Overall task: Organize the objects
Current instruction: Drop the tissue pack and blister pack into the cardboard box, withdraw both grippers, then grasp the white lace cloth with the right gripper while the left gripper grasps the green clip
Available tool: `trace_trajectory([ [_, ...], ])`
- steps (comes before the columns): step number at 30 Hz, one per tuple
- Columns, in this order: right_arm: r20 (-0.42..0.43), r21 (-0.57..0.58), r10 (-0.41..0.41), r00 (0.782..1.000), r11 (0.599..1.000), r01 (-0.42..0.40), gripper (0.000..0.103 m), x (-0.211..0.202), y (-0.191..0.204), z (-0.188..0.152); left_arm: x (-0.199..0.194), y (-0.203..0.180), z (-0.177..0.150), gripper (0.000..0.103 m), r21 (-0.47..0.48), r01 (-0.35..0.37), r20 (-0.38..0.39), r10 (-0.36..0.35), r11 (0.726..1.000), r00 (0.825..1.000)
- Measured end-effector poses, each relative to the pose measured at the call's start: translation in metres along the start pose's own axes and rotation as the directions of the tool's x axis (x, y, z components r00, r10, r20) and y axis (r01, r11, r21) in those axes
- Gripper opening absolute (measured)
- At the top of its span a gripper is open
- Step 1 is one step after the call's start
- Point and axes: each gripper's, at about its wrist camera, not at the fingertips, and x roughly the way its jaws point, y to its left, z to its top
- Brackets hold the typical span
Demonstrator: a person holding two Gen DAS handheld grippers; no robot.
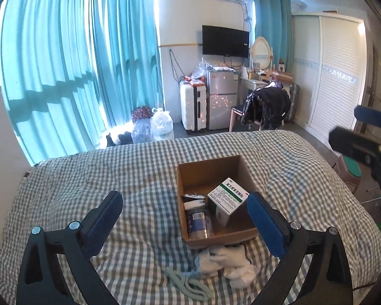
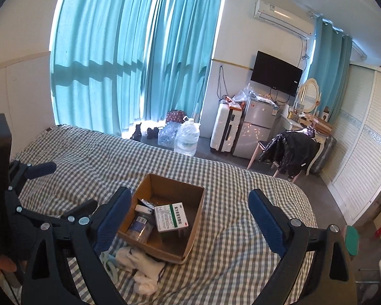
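An open cardboard box [image 1: 237, 235] sits on the checked bed [image 1: 89, 178]; it also shows in the right wrist view [image 2: 188, 239]. Inside lie a green-and-white medicine carton [image 1: 226, 198], a clear plastic bottle [image 1: 198, 222] and a small dark packet [image 1: 191, 198]. In front of the box lie white socks [image 1: 228, 261] and a pale green cord [image 1: 188, 282]. My left gripper [image 1: 185, 218] is open and empty, above the bed just before the box. My right gripper [image 2: 188, 221] is open and empty, above the box's near side. The left gripper also shows at the left of the right wrist view [image 2: 63, 190].
The bed's far edge [image 1: 216, 134] drops to a dark floor with water jugs [image 1: 161, 124], a white suitcase [image 1: 193, 106], a small fridge [image 1: 222, 99] and a chair with a black jacket [image 1: 264, 109]. A white wardrobe [image 1: 335, 71] stands at the right. A green-topped stool [image 1: 350, 170] is beside the bed.
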Motion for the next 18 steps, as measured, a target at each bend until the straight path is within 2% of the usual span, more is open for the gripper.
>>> trace_trajectory([
  [5, 0.004, 0.012, 0.002, 1.000, 1.000, -0.002, 0.098, -0.034, 0.011, -0.017, -0.032, 0.003, -0.013, 0.103, -0.002, -0.010, 0.000, 0.010, 1.000, 1.000],
  [9, 0.020, -0.002, -0.014, 1.000, 1.000, 0.014, 0.103, -0.049, 0.019, -0.033, -0.039, 0.005, -0.031, 0.103, -0.009, -0.008, -0.018, 0.008, 1.000, 1.000],
  [18, -0.019, 0.009, 0.011, 1.000, 1.000, -0.011, 0.103, -0.031, 0.023, -0.072, -0.025, 0.010, -0.074, 0.103, -0.028, -0.058, -0.060, 0.056, 0.998, 0.997],
])
